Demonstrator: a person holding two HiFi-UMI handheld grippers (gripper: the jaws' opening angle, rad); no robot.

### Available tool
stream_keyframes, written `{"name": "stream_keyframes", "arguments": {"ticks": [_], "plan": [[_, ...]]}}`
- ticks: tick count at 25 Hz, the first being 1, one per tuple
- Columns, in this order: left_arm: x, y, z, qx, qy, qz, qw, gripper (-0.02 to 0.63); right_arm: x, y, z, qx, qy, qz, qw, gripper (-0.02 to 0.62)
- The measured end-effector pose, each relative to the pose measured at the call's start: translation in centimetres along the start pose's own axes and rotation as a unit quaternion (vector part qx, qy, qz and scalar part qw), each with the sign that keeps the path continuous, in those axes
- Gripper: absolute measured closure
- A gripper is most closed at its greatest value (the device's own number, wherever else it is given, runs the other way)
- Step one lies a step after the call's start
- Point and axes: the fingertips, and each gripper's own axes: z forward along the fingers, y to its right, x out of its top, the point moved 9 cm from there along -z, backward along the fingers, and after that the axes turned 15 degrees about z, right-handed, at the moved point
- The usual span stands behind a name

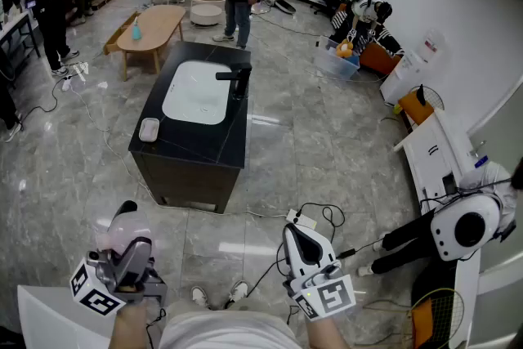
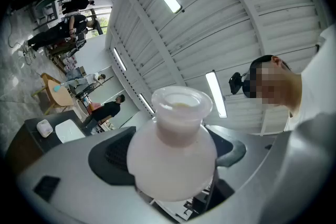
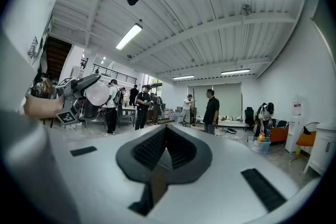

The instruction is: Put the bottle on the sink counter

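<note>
**Item 1. Bottle** (image 2: 176,149). Milky pink, round-bellied, with a short neck, a flared rim and a mouth that looks uncapped. It is in my left gripper (image 1: 129,251), low at my left side and well apart from the sink counter. My left fingers (image 2: 113,157) are clamped on its widest part, one dark pad on each flank. The neck points out past the tips and tilts upward. I judge this hold suits the carry: the belly cannot roll out, and the open mouth stays uppermost. The base is hidden from me.

**Item 2. Right gripper** (image 1: 296,234). Its fingers (image 3: 144,152) are pressed together on nothing, and it is held level at my right. I count it as spare, kept clear of the load and free to steady the bottle at set-down.

**Item 3. Sink counter** (image 1: 216,145). Black and freestanding, it stands ahead of me across the grey tiled floor (image 1: 327,135).
- A white basin (image 1: 196,91) takes most of the top.
- A black faucet (image 1: 237,80) stands at the basin's right edge.
- A small white soap dish (image 1: 149,129) sits at the near left corner.
- The bare black strip along the near edge looks the likeliest landing spot, flat and away from the basin's lip.

**Item 4. Status.** In my estimate this is the carrying stage, with the bottle not yet placed. A cable (image 1: 319,217) lying on the floor near my feet could trip me on the way.
</note>
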Motion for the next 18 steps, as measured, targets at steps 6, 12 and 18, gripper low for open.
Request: {"name": "stream_keyframes", "arguments": {"ticks": [6,12,18], "plan": [[0.2,0.4,0.5,-0.006,0.002,0.003,1.0000,0.201,0.3,-0.1,0.4,0.004,-0.003,-0.002,1.000,0.584],[0.2,1.3,1.0,-0.002,0.012,0.010,0.9999,0.201,1.1,1.0,0.1,0.022,0.013,0.003,1.000,0.584],[-0.5,2.6,2.0,0.008,0.024,0.015,0.9996,0.201,1.4,3.4,-0.4,0.035,0.020,0.011,0.999,0.584]]}}
